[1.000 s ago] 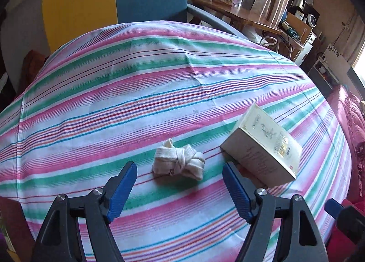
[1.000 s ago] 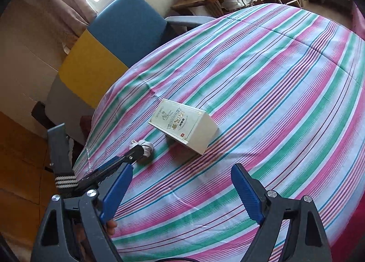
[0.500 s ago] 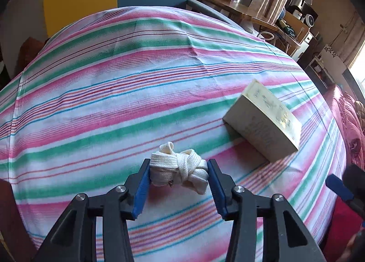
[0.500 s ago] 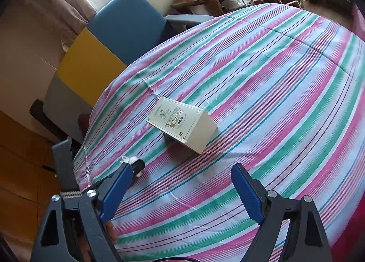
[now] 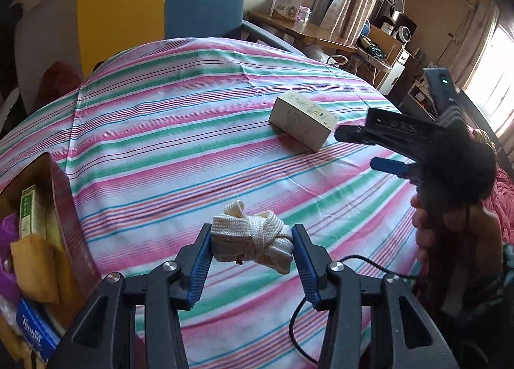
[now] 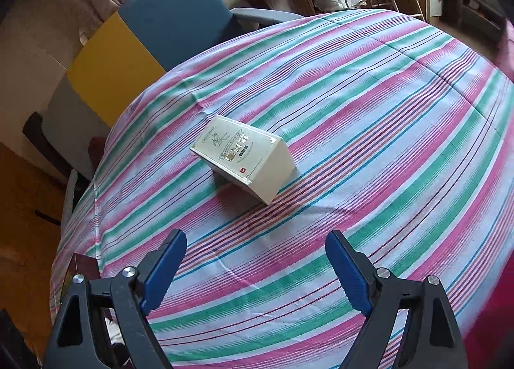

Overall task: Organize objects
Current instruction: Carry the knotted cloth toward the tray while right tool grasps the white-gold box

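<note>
At far left of the left wrist view, an open dark-red cardboard storage box (image 5: 66, 208) stands off the table edge, already holding packets and a blue carton. Just right of it and nearer the camera, the left gripper (image 5: 252, 251) carries the knotted cream woven-strap bundle (image 5: 252, 243): both blue pads press its ends, and it appears lifted clear of the pink-green-white striped tablecloth (image 5: 180, 144). Bundle's long axis runs across the jaws, pad to pad. The storage box lies to the left of the jaws and lower; judged next move is a leftward carry and drop, left hand clearly the nearer.

Further right, a cream rectangular carton with gold print (image 6: 244, 158) lies flat on the cloth, long axis diagonal, ahead of the right gripper (image 6: 257, 269). Its jaws stand wide open, empty, well short of the carton.
</note>
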A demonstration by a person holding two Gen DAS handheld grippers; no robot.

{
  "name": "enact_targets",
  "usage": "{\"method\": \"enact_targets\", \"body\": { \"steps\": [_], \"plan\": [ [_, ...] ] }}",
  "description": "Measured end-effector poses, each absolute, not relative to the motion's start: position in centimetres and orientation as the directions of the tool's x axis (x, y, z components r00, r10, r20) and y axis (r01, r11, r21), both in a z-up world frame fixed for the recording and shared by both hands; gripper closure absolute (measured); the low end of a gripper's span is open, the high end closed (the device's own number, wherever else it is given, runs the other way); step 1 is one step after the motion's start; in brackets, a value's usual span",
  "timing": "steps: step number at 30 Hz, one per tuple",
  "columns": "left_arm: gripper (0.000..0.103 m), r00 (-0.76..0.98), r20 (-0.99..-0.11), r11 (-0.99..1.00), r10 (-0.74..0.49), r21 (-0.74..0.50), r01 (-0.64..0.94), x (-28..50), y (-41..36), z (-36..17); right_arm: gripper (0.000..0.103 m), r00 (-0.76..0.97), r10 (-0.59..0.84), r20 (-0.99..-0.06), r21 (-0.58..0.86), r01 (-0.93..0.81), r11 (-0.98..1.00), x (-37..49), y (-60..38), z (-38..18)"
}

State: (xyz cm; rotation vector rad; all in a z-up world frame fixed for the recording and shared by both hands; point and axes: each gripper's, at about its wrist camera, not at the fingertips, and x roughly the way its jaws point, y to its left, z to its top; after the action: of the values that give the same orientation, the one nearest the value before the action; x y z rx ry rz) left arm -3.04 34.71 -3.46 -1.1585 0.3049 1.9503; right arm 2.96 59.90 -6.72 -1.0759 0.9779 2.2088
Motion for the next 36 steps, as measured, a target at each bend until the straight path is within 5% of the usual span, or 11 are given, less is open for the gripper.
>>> {"method": "enact_targets", "body": {
  "steps": [11, 22, 24, 26, 29, 36],
  "plan": [
    [0.054, -0.262, -0.799, -0.671, 0.542, -0.223, -0.707, -2.5, 25.9, -2.6, 0.014, -0.448, 0.277, -0.85, 0.006, -0.535, -0.845, -3.7, 60.8, -5.3],
    [0.054, -0.308, -0.785, -0.751, 0.537, -0.279, -0.599, -3.4, 19.1, -2.3, 0.012, -0.325, 0.28, -0.903, -0.137, -0.398, -0.907, -8.7, 62.7, -8.4],
    [0.054, -0.312, -0.789, -0.765, 0.529, -0.284, -0.578, -3.6, 18.3, -2.5, 0.016, -0.326, 0.268, -0.907, -0.125, -0.397, -0.909, -9.1, 62.6, -8.8],
    [0.054, -0.312, -0.792, -0.773, 0.525, -0.29, -0.564, -3.7, 17.8, -2.7, 0.036, -0.33, 0.25, -0.91, -0.102, -0.407, -0.908, -9.1, 62.4, -9.0],
    [0.054, -0.315, -0.793, -0.78, 0.522, -0.293, -0.553, -3.7, 17.2, -2.8, 0.051, -0.358, 0.236, -0.903, -0.073, -0.414, -0.907, -8.8, 61.6, -8.8],
    [0.054, -0.337, -0.783, -0.796, 0.523, -0.308, -0.521, -3.7, 15.4, -2.8, 0.051, -0.404, 0.136, -0.904, 0.035, -0.388, -0.921, -6.5, 56.8, -8.4]
  ]
}}
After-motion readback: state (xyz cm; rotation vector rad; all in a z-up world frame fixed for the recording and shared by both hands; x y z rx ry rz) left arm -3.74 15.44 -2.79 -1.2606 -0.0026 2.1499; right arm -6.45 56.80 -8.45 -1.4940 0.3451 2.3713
